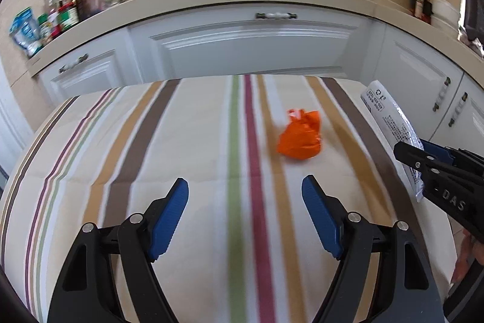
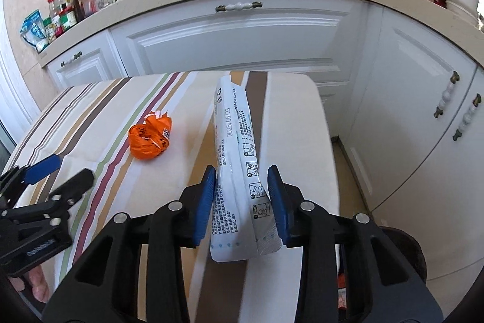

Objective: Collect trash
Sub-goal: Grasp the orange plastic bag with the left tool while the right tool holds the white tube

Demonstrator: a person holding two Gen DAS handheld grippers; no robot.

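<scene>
Right tool [image 2: 242, 196]: clamped on white packet [image 2: 239, 159], pads pressing both sides, packet lifted off the striped worktop [image 2: 287, 126] and pointing toward 12 o'clock. Left tool [image 1: 245, 214]: jaws wide apart, nothing between them, above the worktop. Orange wrapper [image 1: 299, 138]: crumpled, lying on the worktop at 1 o'clock from the left tool, apart from both tools. Cabinets [image 1: 248, 47]: at 12 o'clock, beyond the worktop.

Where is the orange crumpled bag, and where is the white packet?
orange crumpled bag [image 1: 300, 138], left wrist view, middle of its crinkled body.
white packet [image 2: 239, 147], right wrist view, printed face above the blue pads.
</scene>
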